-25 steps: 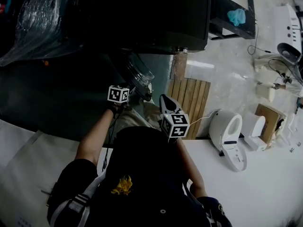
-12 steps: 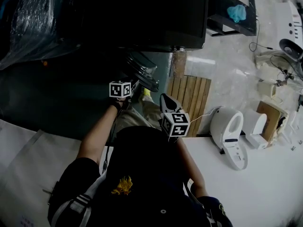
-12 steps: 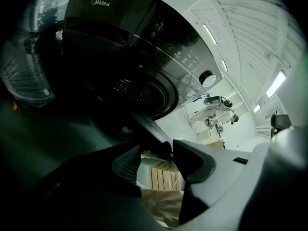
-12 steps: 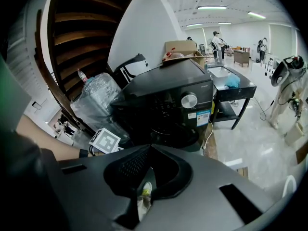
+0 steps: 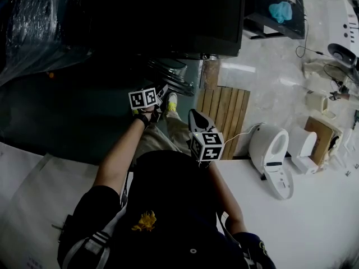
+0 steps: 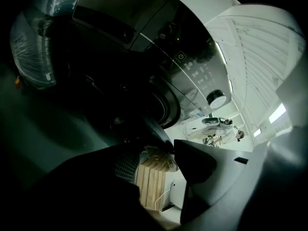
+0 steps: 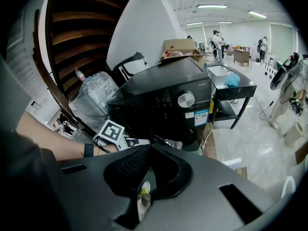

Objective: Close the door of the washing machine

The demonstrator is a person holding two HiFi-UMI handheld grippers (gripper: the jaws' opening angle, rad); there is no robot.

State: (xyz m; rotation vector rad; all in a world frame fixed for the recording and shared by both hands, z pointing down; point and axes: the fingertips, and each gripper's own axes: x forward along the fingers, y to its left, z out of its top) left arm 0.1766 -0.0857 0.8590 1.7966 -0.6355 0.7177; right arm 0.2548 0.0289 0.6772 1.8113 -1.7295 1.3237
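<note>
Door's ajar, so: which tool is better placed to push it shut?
Left. The left tool is at the door, jaws just opened, its edge between them; the right tool hangs back, shut.

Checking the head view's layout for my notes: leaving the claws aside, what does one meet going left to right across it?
Plastic-wrapped bundle → washing machine door → wooden pallet → white toilet seat → cardboard.

Wood pallet [image 5: 221, 119] w/ white toilet seat [image 5: 272, 156] nr it.
</note>
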